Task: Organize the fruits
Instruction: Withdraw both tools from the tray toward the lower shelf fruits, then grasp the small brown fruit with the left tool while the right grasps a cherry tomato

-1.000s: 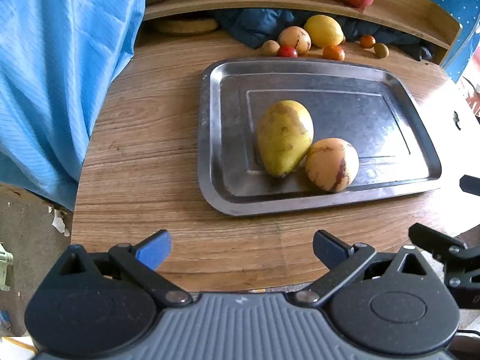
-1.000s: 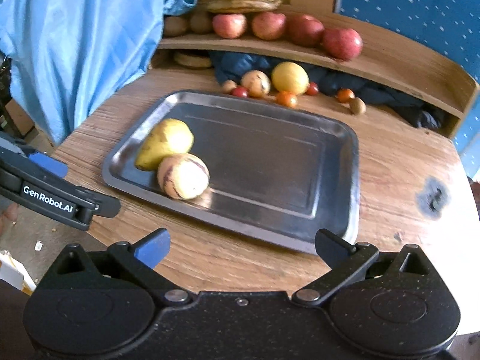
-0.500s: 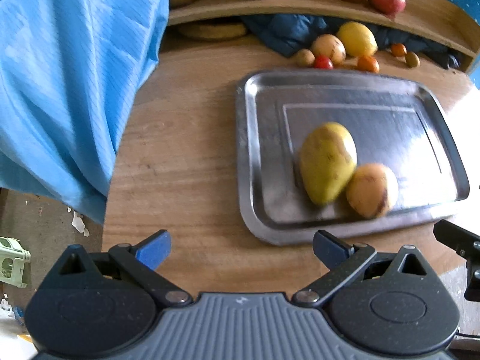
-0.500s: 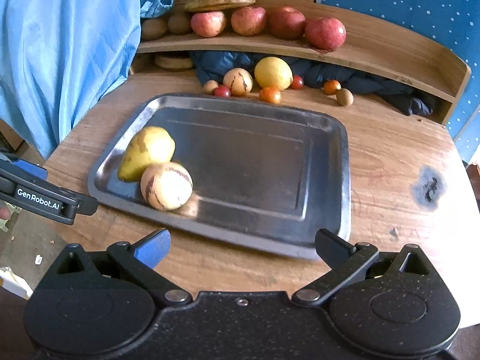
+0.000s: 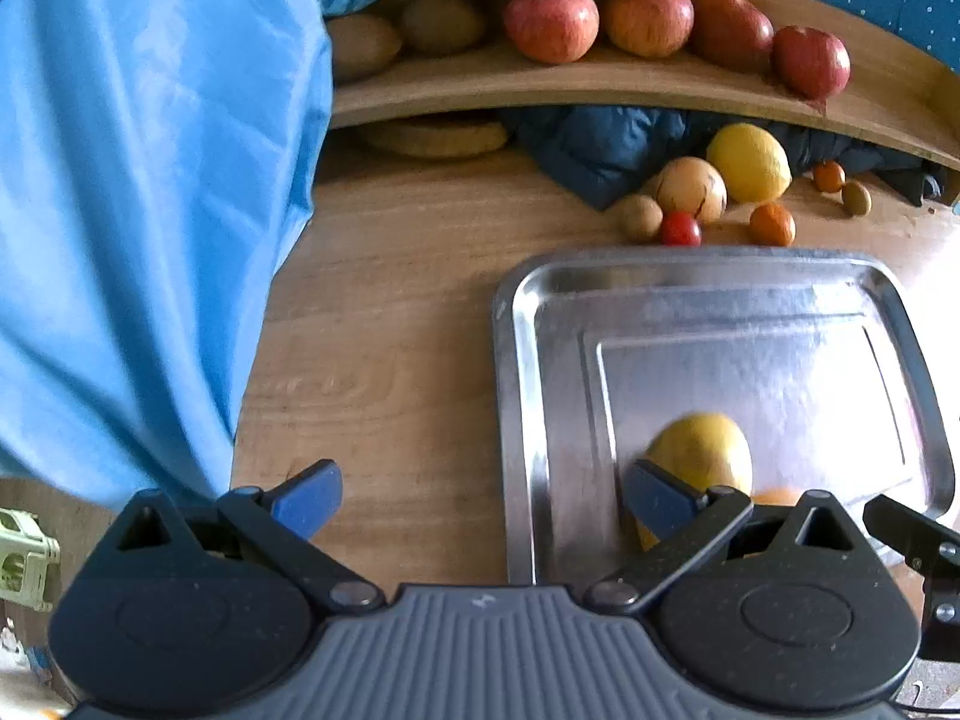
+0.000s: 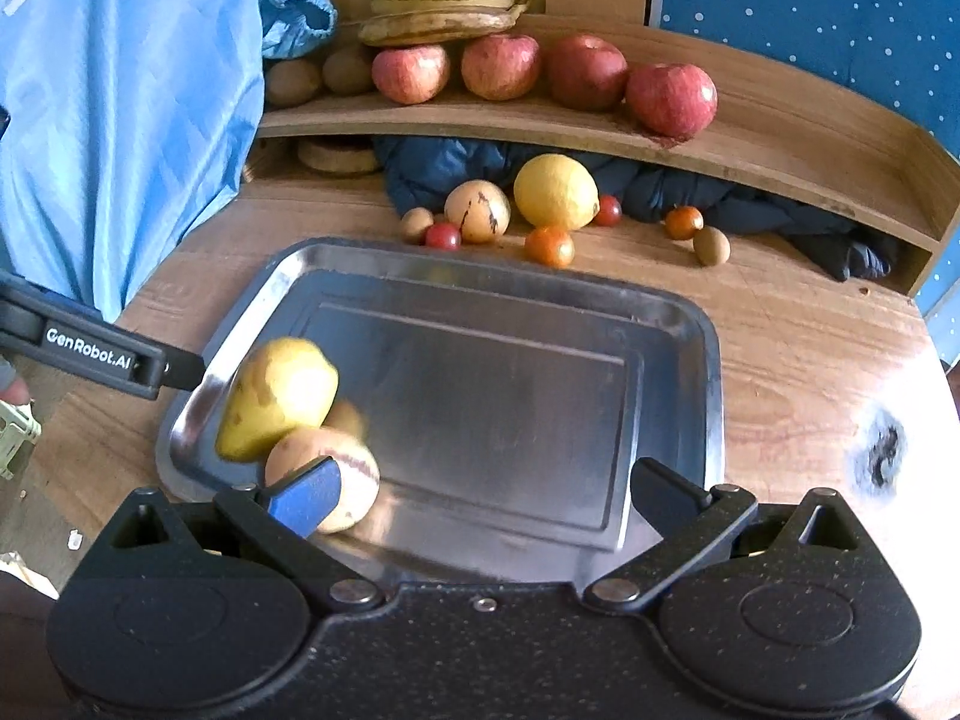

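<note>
A steel tray [image 5: 510, 360] lies on the wooden table and holds a yellow-green pear [image 5: 702, 456] with a round striped fruit [image 6: 354, 462] against it at the near left corner. My left gripper [image 5: 480, 498] is open and empty, over the table just left of the tray, its right finger in front of the pear. My right gripper [image 6: 483, 495] is open and empty above the tray's [image 6: 714, 360] near edge, its left finger in front of the striped fruit beside the pear [image 6: 279, 396]. The left gripper [image 6: 102, 357] shows at the tray's left rim.
Behind the tray lie a lemon [image 6: 555, 192], another striped fruit [image 6: 477, 210], cherry tomatoes [image 6: 443, 235], small oranges [image 6: 549, 246] and a dark blue cloth [image 6: 444, 165]. A curved shelf [image 6: 780, 138] carries apples [image 6: 672, 97] and bananas [image 6: 444, 6]. Blue fabric [image 5: 150, 210] hangs left.
Both grippers have moved forward toward the tray. The left one has also shifted left, so the tray now sits at its right. The fruits lie as before; both stay open.
</note>
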